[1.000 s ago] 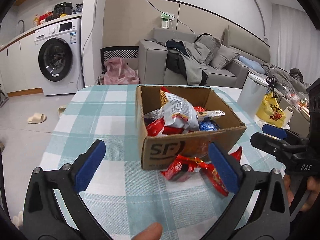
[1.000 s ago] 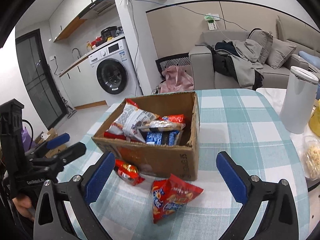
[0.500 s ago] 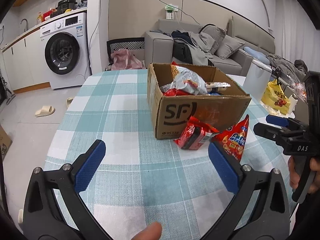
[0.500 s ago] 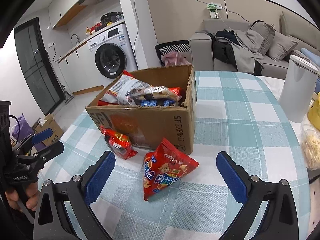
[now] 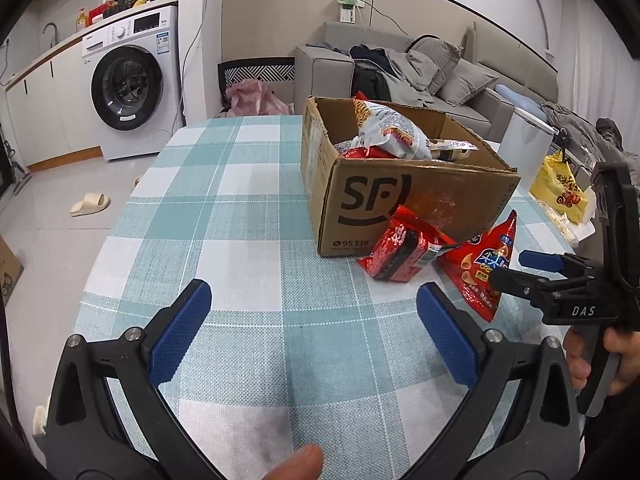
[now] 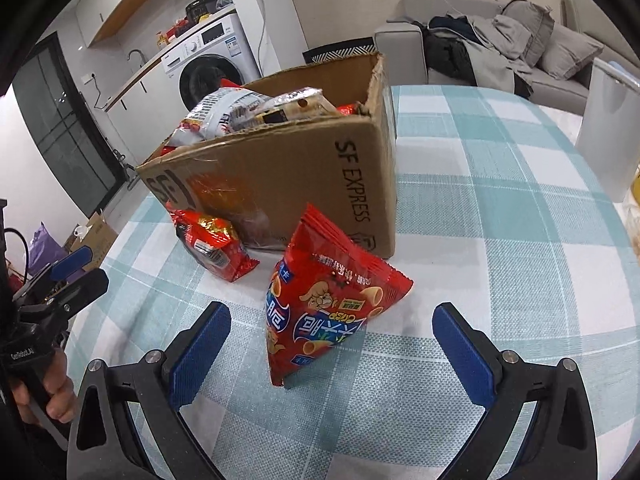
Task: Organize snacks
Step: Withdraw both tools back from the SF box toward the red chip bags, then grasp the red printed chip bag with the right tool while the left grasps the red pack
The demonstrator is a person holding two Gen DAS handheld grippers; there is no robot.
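**Two packets left outside the box**

With both grippers hanging over the near edge of the table (image 5: 248, 216) and holding nothing, I read this as the approach before a pick. My left gripper (image 5: 312, 336) has its blue pads spread wide above bare checked cloth at the near left, well apart from any snack. To its right stands the cardboard box (image 5: 404, 204), toward the table's far right, already heaped with packets; a grey-white bag (image 5: 390, 132) sticks up above its rim.

Against the box's near wall lies a small dark-red packet (image 6: 212, 246), touching the cardboard or very nearly; I cannot tell which. Just right of it, by the box's near corner, the larger red crisp bag (image 6: 324, 304) stands tilted on its lower seam, close to the small packet.

My right gripper (image 6: 332, 352) is also open wide, and the crisp bag sits almost centred ahead of its jaws, so I judge that bag to be the next thing to lift into the box.

It should be very light, puffed with air, with glossy, slippery film and brittle contents. I would close gently across the flat crimped top seam rather than the swollen middle, where the pads could slide off or crush the crisps. At the far right edge stands a white canister (image 6: 608, 140), clear of the work.
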